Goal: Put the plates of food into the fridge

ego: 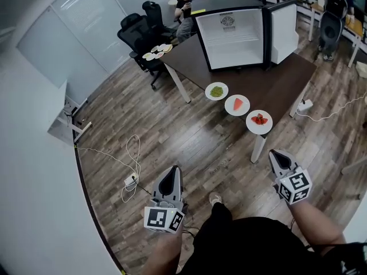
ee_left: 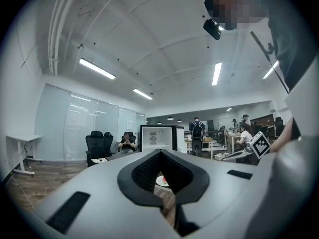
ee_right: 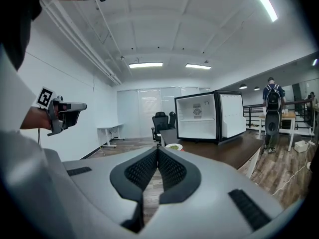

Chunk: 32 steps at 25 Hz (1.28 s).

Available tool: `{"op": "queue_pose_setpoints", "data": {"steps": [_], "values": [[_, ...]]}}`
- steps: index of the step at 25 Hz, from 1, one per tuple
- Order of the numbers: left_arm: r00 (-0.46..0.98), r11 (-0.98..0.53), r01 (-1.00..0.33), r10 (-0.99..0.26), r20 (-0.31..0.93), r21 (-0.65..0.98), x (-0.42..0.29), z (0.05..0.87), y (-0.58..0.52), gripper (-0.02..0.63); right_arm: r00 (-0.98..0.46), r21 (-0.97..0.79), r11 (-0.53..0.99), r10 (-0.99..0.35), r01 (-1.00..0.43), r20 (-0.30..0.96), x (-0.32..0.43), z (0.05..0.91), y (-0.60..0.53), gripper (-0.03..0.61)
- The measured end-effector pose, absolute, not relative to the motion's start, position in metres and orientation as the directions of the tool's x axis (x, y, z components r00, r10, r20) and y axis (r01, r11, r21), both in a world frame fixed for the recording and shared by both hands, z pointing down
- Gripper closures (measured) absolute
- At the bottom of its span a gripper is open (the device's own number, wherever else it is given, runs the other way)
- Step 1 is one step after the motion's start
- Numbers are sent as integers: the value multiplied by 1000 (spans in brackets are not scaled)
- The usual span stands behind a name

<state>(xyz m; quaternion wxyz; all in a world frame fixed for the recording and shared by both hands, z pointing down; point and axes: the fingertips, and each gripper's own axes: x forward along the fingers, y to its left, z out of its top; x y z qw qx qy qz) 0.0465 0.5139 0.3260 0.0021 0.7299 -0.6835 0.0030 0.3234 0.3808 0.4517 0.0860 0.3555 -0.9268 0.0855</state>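
Three white plates stand along the near edge of the dark table [ego: 281, 85]: one with green food [ego: 216, 90], one with a red slice [ego: 237, 104], one with red pieces [ego: 259, 121]. The small white fridge [ego: 232, 36] stands on the far side of the table with its door open. Both grippers hang over the floor, short of the table. My left gripper [ego: 172, 173] is shut and empty, as its own view [ee_left: 160, 151] shows. My right gripper [ego: 277, 155] is shut too, with nothing held [ee_right: 158, 148]; the green plate [ee_right: 173, 146] and the fridge [ee_right: 199, 116] lie ahead of it.
Several small plates [ego: 157, 51] sit on the table's far left corner, by black office chairs [ego: 137, 30] and a seated person [ego: 184, 4]. Cables and a power strip [ego: 131, 181] lie on the wooden floor at left. A white desk [ego: 63, 113] stands by the wall.
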Motion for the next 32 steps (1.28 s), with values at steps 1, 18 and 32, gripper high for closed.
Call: {"op": "queue_pose_setpoints", "data": {"steps": [1,18,32], "values": [[78,-78,-997,-997,7,-4,38,326,504,609,-724,-98,724,-651,-683,228,316,454,374,574],[319,-318,-948,-947,50,13,-110,353,347,609,-378,-214,316,-839,-924,391,249,539,271,574],[424,-427,-903,-903,72,-43,-133,356,255,609,-272,-363,99,-843,-926,464,240,632,236,572]]}}
